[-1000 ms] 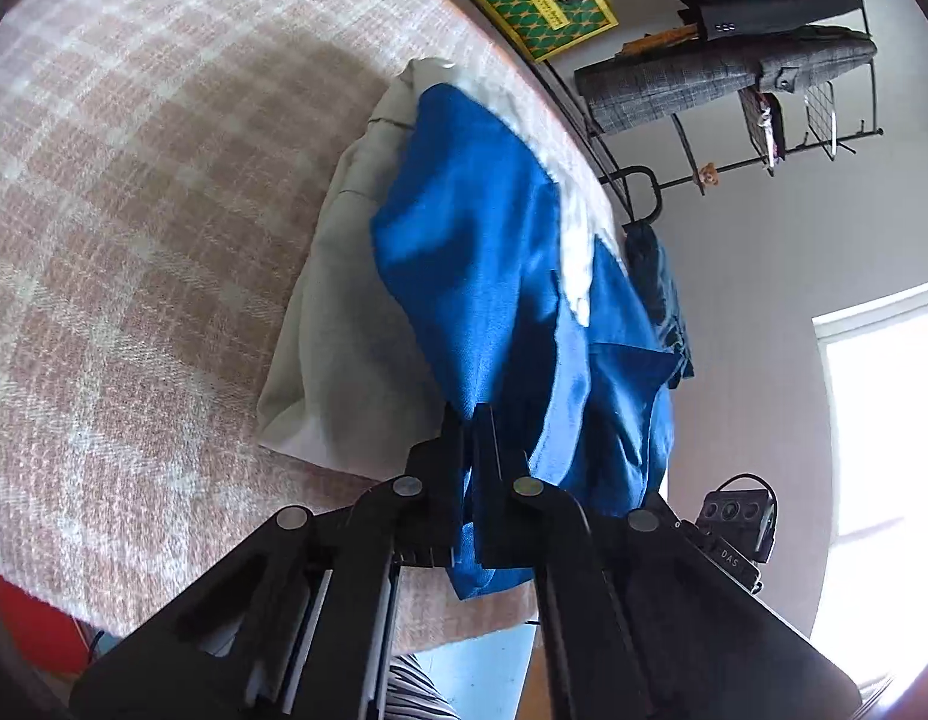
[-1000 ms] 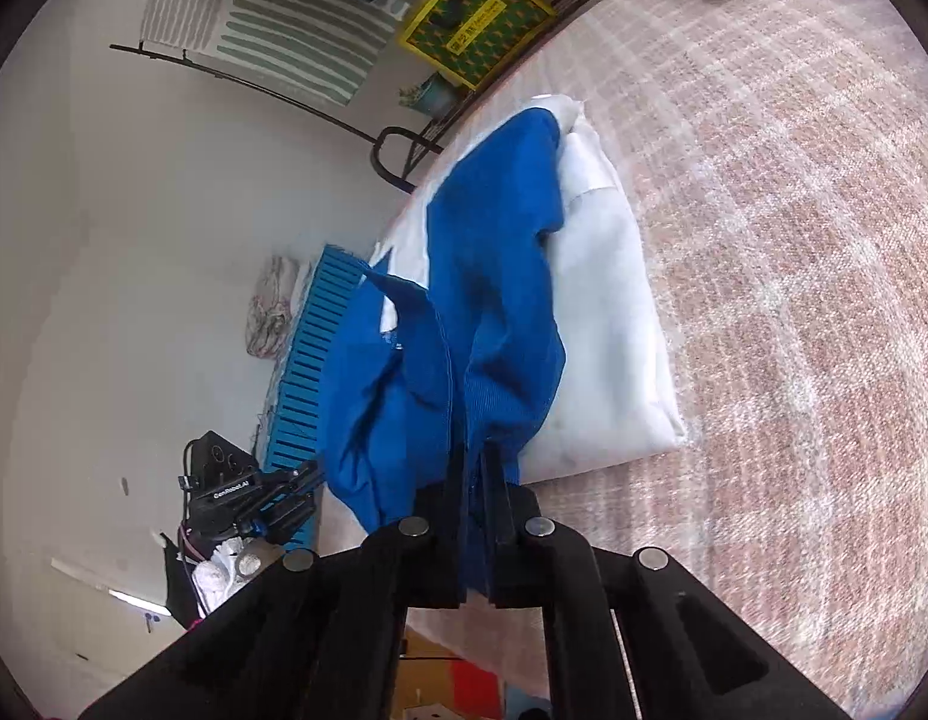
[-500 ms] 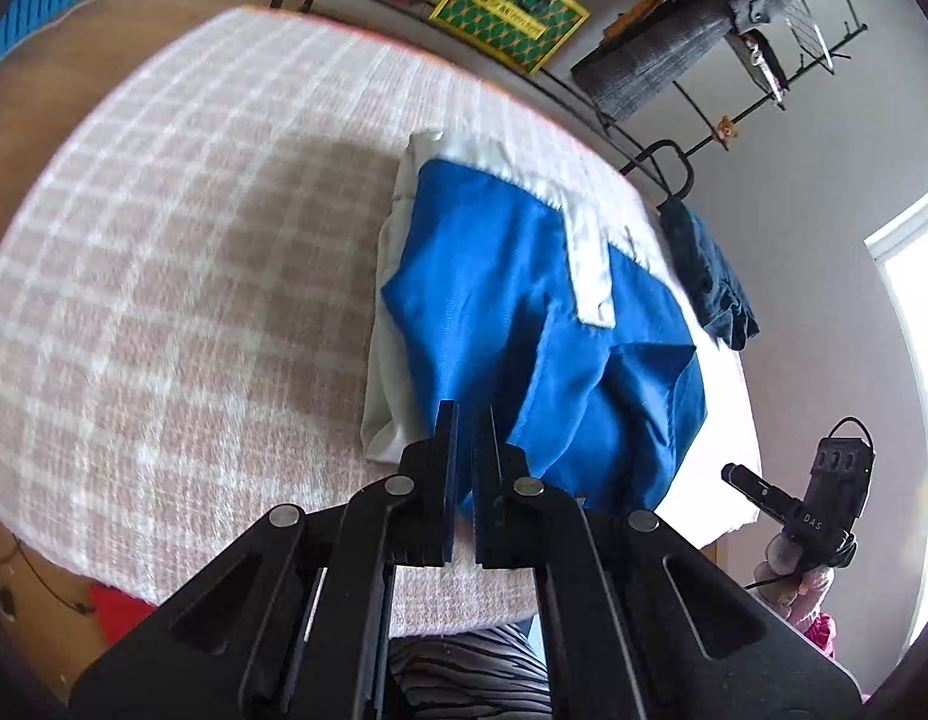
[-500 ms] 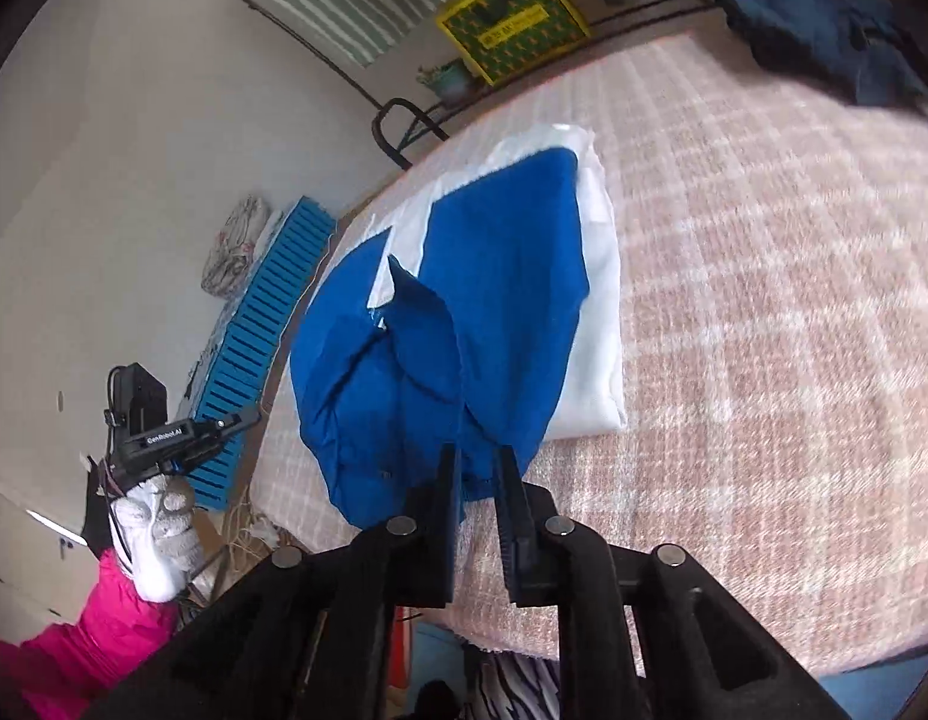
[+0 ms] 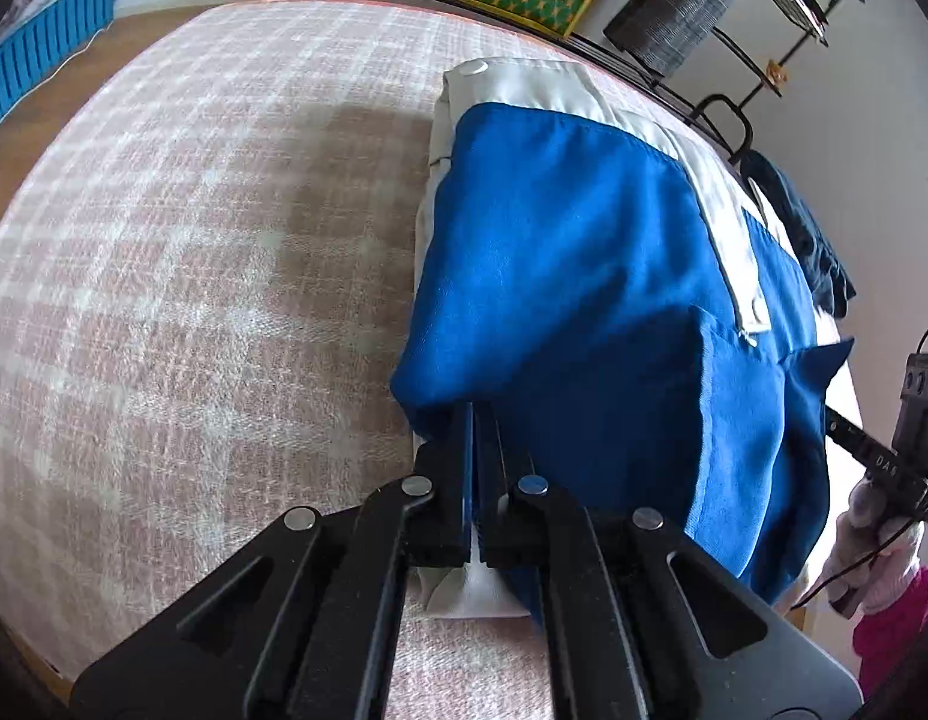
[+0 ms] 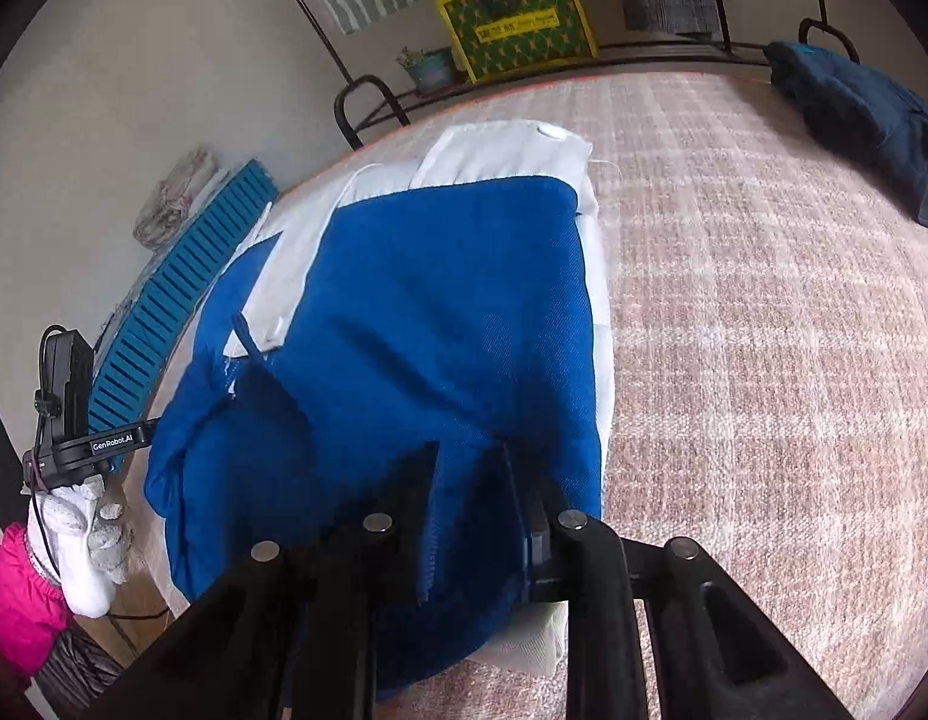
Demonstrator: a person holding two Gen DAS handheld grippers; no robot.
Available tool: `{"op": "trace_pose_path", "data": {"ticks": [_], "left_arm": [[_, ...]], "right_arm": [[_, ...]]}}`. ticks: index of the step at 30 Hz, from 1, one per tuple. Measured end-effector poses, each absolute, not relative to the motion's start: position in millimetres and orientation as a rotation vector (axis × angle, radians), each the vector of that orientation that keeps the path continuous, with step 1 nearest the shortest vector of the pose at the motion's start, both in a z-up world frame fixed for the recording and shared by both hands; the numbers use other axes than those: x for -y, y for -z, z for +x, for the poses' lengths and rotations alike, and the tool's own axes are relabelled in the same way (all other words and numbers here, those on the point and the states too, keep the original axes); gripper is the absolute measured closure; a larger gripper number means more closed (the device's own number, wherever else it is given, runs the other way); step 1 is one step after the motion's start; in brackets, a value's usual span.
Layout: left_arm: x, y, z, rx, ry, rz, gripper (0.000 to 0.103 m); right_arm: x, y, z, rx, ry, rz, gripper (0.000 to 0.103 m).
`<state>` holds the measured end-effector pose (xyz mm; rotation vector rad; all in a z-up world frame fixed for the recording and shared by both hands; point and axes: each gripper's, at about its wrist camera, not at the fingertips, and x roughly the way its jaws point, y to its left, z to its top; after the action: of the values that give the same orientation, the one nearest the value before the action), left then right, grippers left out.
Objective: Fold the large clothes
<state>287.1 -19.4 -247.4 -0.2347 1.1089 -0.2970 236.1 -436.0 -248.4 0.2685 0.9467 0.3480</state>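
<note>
Pinching the near hem of the blue-and-white garment (image 5: 583,276), the left gripper (image 5: 475,450) has its jaws nearly together w/ blue cloth between. Right gripper (image 6: 469,480) is spread wider, jaws apart, fabric draped between them at 6 o'clock. One garment, folded, lies on the pink plaid table (image 6: 763,330). One dark blue garment (image 6: 853,114) at 2 o'clock; one yellow-green bag (image 6: 517,18) at 12.

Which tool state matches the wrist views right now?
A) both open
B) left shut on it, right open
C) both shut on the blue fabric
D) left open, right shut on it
B: the left tool has its fingers pressed together on the blue garment edge, while the right tool stands spread with cloth lying loose between the fingers.
</note>
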Motion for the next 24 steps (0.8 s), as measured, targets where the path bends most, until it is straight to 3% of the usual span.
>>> {"op": "trace_pose_path", "data": {"ticks": [4,9,13,21,24], "left_arm": [[21,219,295,-1.12,0.315,-0.183,0.102],[40,164,323,-1.004,0.401,-0.182,0.098],[67,150,364,-0.983,0.429,-0.176,0.097],[86,208,424,-1.067,0.39,-0.182,0.097],[85,234,425,-1.072,0.392,-0.19,0.093]], "right_arm": [[440,228,242,-1.017,-0.337,0.245,0.084],[442,177,265,-0.89,-0.35,0.19,0.079],[427,161,309,-0.861,-0.381,0.146,0.079],[390,201,373,-0.939,-0.367,0.025,0.079],[398,226,386,-0.992,-0.372,0.082,0.078]]}}
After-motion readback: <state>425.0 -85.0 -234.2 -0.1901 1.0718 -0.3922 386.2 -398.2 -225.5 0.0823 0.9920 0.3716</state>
